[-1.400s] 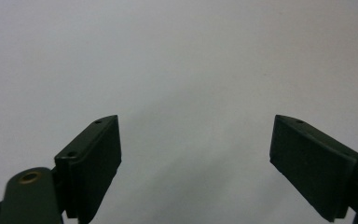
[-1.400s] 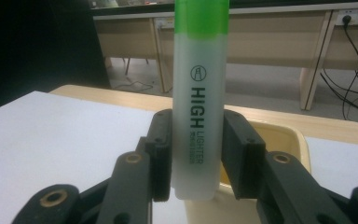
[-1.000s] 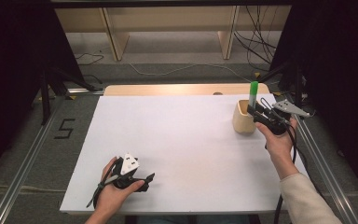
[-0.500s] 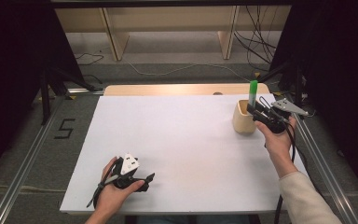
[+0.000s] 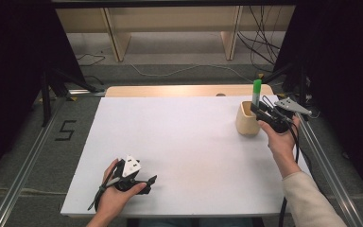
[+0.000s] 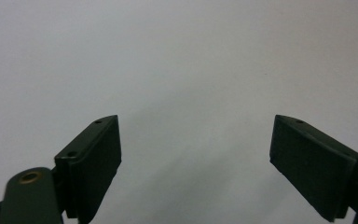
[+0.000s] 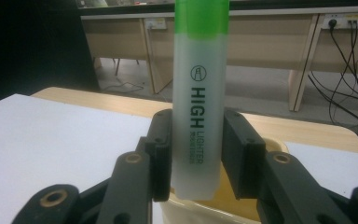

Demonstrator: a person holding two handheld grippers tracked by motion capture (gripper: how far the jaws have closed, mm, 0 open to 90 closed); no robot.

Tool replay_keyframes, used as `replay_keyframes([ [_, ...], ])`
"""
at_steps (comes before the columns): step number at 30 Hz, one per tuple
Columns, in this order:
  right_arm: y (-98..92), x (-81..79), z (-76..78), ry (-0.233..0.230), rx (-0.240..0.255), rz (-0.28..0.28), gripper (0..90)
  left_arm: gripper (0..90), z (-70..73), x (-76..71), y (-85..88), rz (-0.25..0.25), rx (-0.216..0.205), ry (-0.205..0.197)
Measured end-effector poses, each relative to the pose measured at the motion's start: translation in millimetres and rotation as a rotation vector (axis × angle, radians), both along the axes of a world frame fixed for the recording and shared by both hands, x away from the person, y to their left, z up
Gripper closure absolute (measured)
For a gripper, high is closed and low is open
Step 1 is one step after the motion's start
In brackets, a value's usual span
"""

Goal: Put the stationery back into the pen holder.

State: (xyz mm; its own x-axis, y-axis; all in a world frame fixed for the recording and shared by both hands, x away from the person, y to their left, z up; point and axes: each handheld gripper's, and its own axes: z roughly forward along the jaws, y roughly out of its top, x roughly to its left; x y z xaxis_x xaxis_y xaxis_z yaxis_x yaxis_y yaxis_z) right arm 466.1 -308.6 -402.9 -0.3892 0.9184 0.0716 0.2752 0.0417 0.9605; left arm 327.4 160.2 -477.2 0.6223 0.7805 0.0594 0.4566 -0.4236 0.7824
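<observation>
Jaws of the right gripper (image 7: 196, 154) pinch an upright highlighter (image 7: 199, 102) over the cup (image 5: 246, 120); left gripper (image 6: 196, 163) jaws spread above the worktop (image 5: 189, 142).

highlighter (image 7: 200, 102): 1 | cup (image 5: 246, 124): 1 | claws: 2 (left claw (image 5: 147, 182), right claw (image 5: 256, 109))

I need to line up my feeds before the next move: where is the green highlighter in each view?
High view: the green highlighter stands upright at far right, over the beige cup, clamped in the right hand-held gripper.
Right gripper view: centre, upright between the two black jaws, its base inside the cup.
Left gripper view: not in it; bare white tabletop.
Shared landmark: the white tabletop.
</observation>
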Motion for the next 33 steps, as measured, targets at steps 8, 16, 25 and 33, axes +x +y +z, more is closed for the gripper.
replay_keyframes([
  [8, 0.8, 3.3, 0.5, -0.002, -0.005, -0.006, 66.0, 16.3, -0.2, 0.1, -0.2, 0.001, -0.002, -0.001],
  [16, 1.9, 8.1, 0.7, -0.005, -0.01, -0.01, 66.0, 16.3, -0.3, 0.1, 0.1, 0.001, -0.003, -0.002],
  [25, 1.3, 11.1, -1.2, 0.0, -0.014, -0.014, 66.0, 16.3, -0.1, 0.0, 0.2, 0.0, 0.0, -0.001],
  [33, -0.6, 14.6, -3.6, 0.006, -0.014, -0.023, 66.0, 16.3, -0.2, 0.1, 0.2, 0.001, -0.002, -0.001],
])
